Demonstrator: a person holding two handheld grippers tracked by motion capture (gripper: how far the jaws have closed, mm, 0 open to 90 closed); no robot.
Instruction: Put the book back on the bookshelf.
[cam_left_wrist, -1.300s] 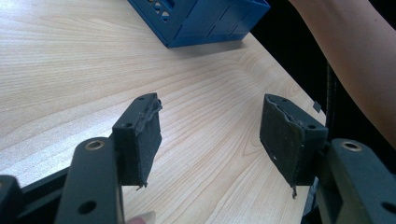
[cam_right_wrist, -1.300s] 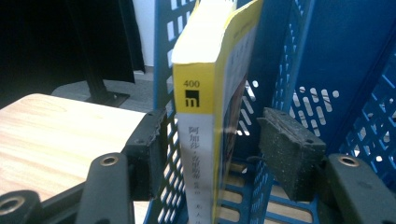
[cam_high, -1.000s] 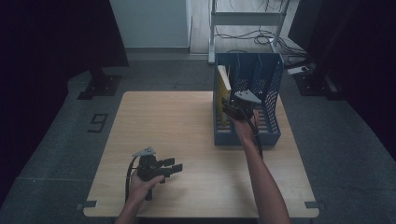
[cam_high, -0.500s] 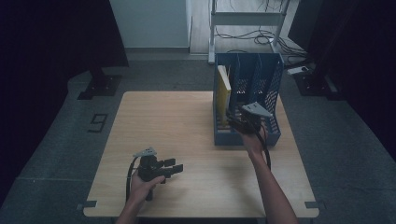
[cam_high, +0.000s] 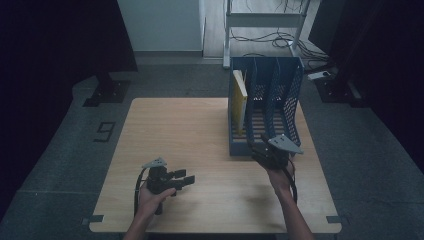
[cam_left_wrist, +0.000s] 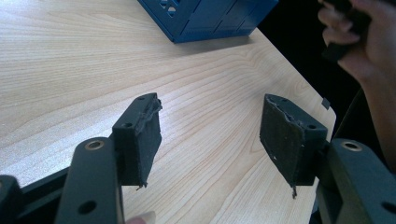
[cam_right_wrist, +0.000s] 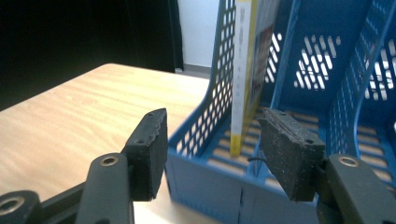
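Just before the blue file rack (cam_high: 265, 117), the right tool (cam_high: 263, 151) hangs apart, gripping nothing.

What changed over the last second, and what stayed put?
The right gripper drew back out of the blue file rack toward the person, and now hangs at the rack's front edge with its jaws open and empty. The yellow book stayed upright in the left slot, and the left gripper kept still.
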